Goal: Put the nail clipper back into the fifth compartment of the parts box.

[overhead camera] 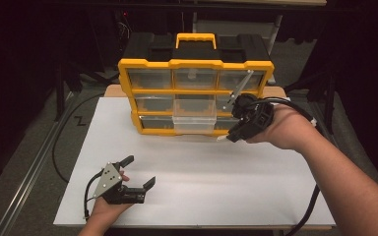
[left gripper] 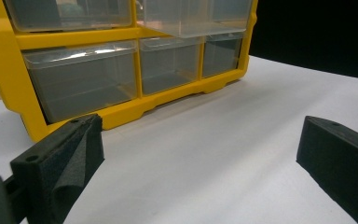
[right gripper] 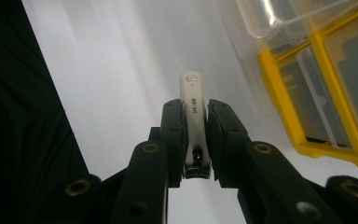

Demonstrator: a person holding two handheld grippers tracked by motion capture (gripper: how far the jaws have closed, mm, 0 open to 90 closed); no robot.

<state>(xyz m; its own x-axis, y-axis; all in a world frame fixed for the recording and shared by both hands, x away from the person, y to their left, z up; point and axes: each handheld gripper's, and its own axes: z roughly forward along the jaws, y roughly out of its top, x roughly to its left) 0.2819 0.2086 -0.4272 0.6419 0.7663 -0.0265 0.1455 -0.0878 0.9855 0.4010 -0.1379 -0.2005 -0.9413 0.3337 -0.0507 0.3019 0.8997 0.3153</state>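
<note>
A: What is noted at the left of the high view?

B: The left gripper (overhead camera: 140, 172) is seen at 7 o'clock on the white table (overhead camera: 202, 167), its jaws spread apart with nothing between them.

A: And further right?

B: The yellow organizer (overhead camera: 195, 96) is located at 12 o'clock, one clear drawer (overhead camera: 193, 119) pulled out. At 3 o'clock, the right gripper (right gripper: 196, 126) is clamped on a white nail clipper (right gripper: 193, 107), held just beside the organizer.
</note>
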